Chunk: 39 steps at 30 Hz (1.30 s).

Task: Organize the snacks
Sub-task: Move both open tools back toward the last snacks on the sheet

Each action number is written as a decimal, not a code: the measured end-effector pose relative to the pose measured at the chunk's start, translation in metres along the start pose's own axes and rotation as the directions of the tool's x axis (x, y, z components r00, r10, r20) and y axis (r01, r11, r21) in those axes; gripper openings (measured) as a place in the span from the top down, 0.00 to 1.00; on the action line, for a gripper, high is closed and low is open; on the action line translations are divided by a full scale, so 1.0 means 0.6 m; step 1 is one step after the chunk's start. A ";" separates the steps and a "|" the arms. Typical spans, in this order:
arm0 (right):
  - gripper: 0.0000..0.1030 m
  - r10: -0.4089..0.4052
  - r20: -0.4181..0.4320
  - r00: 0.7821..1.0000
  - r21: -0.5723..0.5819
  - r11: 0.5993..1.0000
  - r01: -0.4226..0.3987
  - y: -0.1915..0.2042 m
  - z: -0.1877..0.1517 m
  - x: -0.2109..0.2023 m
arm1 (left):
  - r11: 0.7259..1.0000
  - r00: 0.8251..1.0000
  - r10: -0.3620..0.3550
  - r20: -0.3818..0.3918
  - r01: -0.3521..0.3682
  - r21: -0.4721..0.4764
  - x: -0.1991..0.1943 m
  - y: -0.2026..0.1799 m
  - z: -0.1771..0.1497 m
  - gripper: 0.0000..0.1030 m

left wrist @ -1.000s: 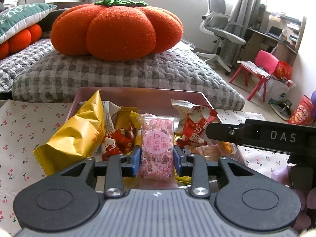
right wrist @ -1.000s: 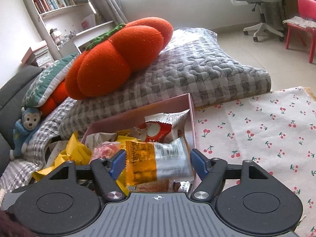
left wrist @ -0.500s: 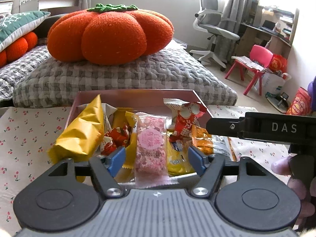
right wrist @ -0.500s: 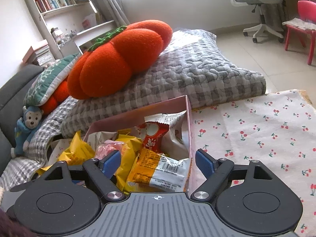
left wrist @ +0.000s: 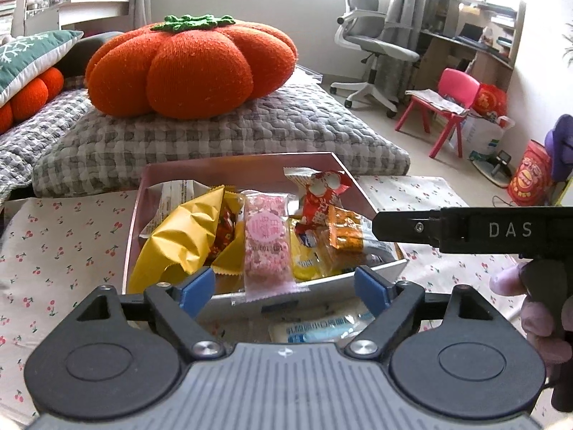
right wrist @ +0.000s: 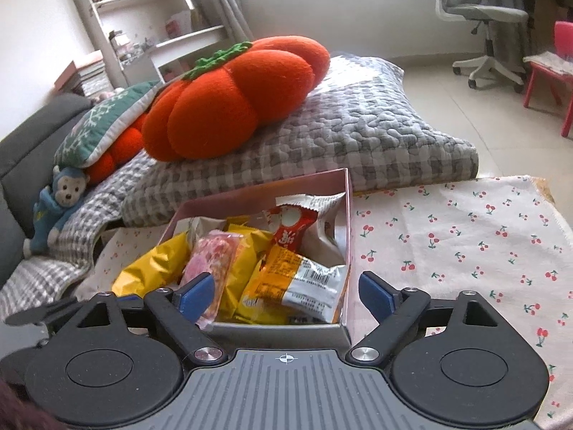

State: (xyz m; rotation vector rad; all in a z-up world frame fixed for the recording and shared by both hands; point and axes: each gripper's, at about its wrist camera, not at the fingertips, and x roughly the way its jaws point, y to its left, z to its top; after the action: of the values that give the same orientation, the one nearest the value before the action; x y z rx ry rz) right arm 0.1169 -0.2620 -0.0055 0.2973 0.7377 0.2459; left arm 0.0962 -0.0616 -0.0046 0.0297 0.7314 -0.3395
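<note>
One pink box (left wrist: pixel 247 165) on a cherry-print cloth (left wrist: pixel 64 236) over the worktop, crowded with wrapped snacks. Inside, counted from the left wrist view: one large yellow packet (left wrist: pixel 179 247) at the left, one pink sachet (left wrist: pixel 266 240) with a round label in Chinese characters lying down the middle and overhanging the near rim, one red packet (left wrist: pixel 320 197) standing behind, one orange-and-silver packet (left wrist: pixel 345 234) at the right with a barcode legible in the right wrist view, plus smaller yellow wrappers (left wrist: pixel 304 261) tucked between. More pieces beneath, count unclear. Outside the box, just before its near wall, one flat white-and-blue pack (left wrist: pixel 318 326) with blue Chinese print, too small to read.

Left gripper (left wrist: pixel 284 286) held above the near rim, blue-padded fingers (left wrist: pixel 197 285) opening wide, the pink sachet's lower end between them but untouched by either pad. Right gripper (right wrist: pixel 286 292) likewise opening, fingers (right wrist: pixel 195 292) straddling the near right corner of the box, the orange-and-silver packet lying loose between, gripped by neither. "DAS" in white capitals on the side of the right gripper, seen from the left wrist camera, a hand (left wrist: pixel 537 308) around its handle.

Behind: one orange pumpkin cushion (left wrist: pixel 193 68) on a grey checked quilt (left wrist: pixel 229 136), one blue monkey toy (right wrist: pixel 59 208), one white office chair (left wrist: pixel 372 46), one pink child's chair (left wrist: pixel 447 107).
</note>
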 end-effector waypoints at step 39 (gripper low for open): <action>0.06 -0.071 -0.127 0.989 -0.283 0.959 0.032 0.030 -0.110 -0.032 | 0.998 0.990 0.025 -0.139 -0.016 0.064 -0.033 0.052 -0.115 0.01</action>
State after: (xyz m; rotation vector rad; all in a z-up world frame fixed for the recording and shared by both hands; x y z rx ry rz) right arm 0.0557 -0.2397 -0.0338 -0.0087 0.8333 0.3197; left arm 0.0473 -0.0164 -0.0459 0.1215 0.8580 -0.3433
